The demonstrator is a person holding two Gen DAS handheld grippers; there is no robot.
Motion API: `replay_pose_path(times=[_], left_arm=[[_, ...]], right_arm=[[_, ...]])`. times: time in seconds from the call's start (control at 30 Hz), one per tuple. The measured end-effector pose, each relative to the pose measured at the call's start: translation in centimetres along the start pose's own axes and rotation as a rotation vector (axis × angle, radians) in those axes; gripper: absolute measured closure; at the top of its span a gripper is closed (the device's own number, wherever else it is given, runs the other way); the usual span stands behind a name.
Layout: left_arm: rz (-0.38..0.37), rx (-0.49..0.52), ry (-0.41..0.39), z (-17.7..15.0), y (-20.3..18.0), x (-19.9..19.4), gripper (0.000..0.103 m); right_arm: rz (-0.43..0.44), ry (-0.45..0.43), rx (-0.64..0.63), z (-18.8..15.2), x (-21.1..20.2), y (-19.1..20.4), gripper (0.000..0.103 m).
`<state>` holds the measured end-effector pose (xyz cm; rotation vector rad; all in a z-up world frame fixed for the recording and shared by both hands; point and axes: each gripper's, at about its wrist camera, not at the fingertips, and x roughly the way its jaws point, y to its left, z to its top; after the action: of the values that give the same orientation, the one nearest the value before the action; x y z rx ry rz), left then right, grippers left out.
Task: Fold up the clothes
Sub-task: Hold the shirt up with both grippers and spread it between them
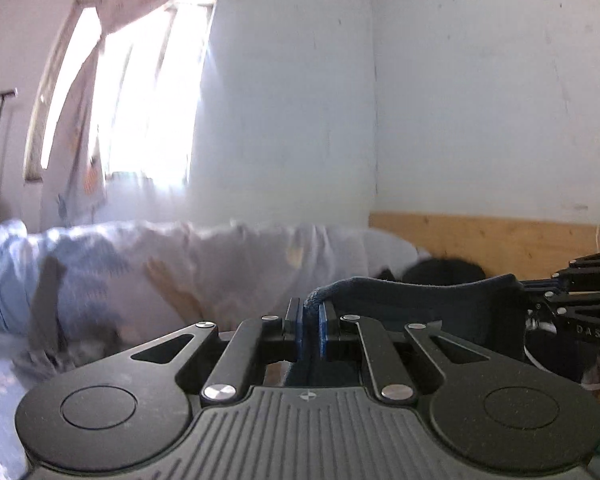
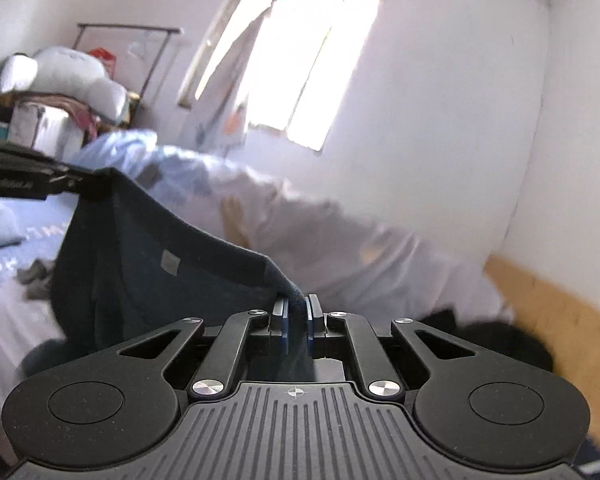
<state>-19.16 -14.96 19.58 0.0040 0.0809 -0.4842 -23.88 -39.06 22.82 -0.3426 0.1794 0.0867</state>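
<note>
I hold the dark shirt (image 2: 148,264) up above the bed (image 2: 4,304), my left gripper (image 1: 311,322) and right gripper (image 2: 296,320) each clamped on a top corner, fabric stretched between them.

"DAS" on right tool (image 1: 588,304); other lettering unreadable

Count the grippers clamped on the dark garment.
2. The left gripper pinches one end of the garment's top edge, the right gripper the other, and it hangs between them.
</note>
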Motion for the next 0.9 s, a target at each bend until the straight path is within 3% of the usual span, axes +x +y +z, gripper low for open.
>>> replay_pose_path(times=[0.4, 0.57, 0.9], left_arm=[[0.030, 0.094, -0.256, 13.1, -3.9, -7.0, 0.092], [0.061, 0.183, -0.356, 18.2, -5.9, -10.6, 0.092], [0.117, 0.259, -0.508, 22.8, -8.7, -15.2, 0.092]], right_arm=[[-0.058, -0.304, -0.095, 11.5, -7.3, -4.4, 0.094], [-0.083, -0.433, -0.150, 15.2, -11.1, -5.5, 0.094], [-0.082, -0.645, -0.202, 19.4, -17.0, -7.0, 0.094]])
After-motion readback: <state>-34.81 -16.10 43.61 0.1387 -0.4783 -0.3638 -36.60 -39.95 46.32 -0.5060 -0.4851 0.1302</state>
